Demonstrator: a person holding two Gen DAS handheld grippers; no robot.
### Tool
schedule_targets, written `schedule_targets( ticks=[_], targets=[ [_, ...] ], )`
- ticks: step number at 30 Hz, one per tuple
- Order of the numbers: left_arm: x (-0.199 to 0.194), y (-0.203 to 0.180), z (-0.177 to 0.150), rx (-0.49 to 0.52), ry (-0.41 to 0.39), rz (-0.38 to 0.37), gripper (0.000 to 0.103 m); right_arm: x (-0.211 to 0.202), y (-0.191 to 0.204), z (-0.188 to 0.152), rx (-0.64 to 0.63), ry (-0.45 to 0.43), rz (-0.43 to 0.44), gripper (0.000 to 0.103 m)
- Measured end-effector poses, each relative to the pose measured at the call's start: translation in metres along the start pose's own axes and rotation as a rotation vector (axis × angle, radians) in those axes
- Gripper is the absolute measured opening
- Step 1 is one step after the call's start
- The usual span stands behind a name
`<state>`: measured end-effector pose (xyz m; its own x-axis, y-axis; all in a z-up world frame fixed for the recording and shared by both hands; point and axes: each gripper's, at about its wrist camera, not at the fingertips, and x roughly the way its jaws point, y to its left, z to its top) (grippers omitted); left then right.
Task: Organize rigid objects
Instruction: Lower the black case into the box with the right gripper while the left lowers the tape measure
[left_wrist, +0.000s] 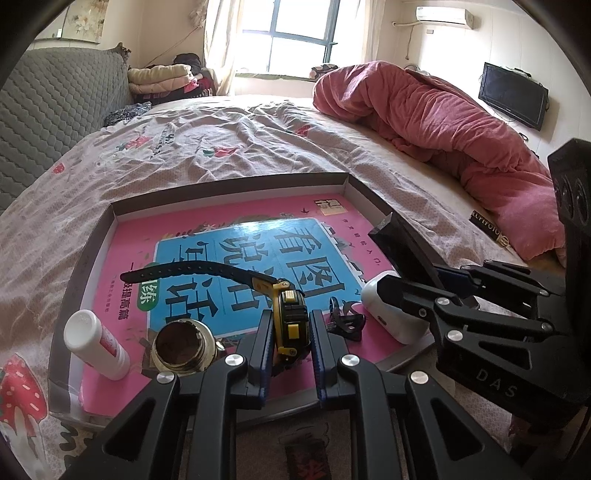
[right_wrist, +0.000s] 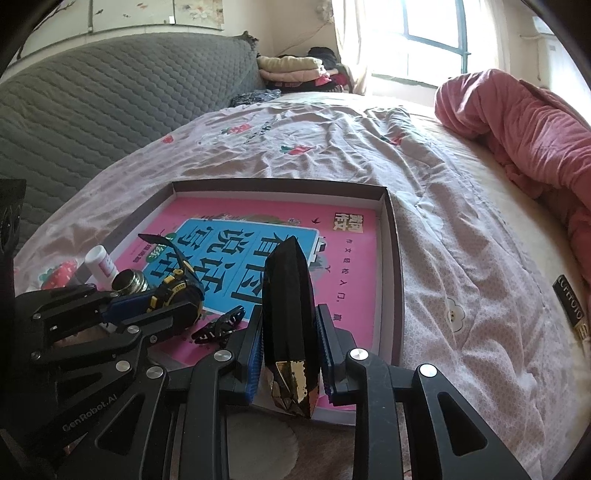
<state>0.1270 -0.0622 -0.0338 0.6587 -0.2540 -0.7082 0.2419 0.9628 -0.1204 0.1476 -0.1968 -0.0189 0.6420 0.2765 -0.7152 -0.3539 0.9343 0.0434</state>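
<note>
The left tongs (left_wrist: 288, 332) pinch a black and yellow watch (left_wrist: 290, 314) by its case; its strap (left_wrist: 192, 267) sticks out to the left above the tray (left_wrist: 92, 251). The watch face cannot be read, because it is seen edge-on. The right tongs (right_wrist: 290, 332) pinch a black faceted bottle (right_wrist: 290, 295) with a gold, worn base (right_wrist: 293, 384). It points away from the camera, over the near right part of the tray.

The tray lies on the bed (left_wrist: 221, 155), and a pink book cover (left_wrist: 325, 240) with large Chinese characters fills its bottom; the watch and the tongs hide part of them. In the tray there are also a white tube (left_wrist: 96, 347) with a label too blurred to read, a brass threaded fitting (left_wrist: 181, 345), a small black clip (left_wrist: 345, 319) and a white case (left_wrist: 384, 306), partly hidden behind the right tongs.

On the right gripper body I read "DAS" (left_wrist: 495, 382), on the left one "GenRobot.AI" (right_wrist: 88, 415). A small dark box (right_wrist: 572, 306) on the bed carries gold letters, too distorted to read.
</note>
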Motion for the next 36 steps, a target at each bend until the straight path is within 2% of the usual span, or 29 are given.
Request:
schedule_targets(
  ticks=[10, 14, 23, 36],
  targets=[
    [-0.0019, 0.0079, 0.0013, -0.02, -0.005, 0.009, 0.019, 0.0001, 0.0021, -0.0003, -0.015, -0.003, 0.006, 0.028],
    [-0.0024, 0.0084, 0.0012, -0.02, -0.005, 0.009, 0.019, -0.0033, -0.0015, -0.0003, 0.004, -0.017, 0.02, 0.025],
    [-0.0016, 0.0074, 0.0009, -0.017, -0.007, 0.01, 0.019, -0.0057, -0.0042, -0.0005, -0.011, -0.016, -0.019, 0.024],
    [0.0016, 0.008, 0.0007, -0.033, 0.007, -0.002, 0.021, -0.0033, -0.0049, -0.0011, 0.006, -0.005, 0.004, 0.024]
  ],
)
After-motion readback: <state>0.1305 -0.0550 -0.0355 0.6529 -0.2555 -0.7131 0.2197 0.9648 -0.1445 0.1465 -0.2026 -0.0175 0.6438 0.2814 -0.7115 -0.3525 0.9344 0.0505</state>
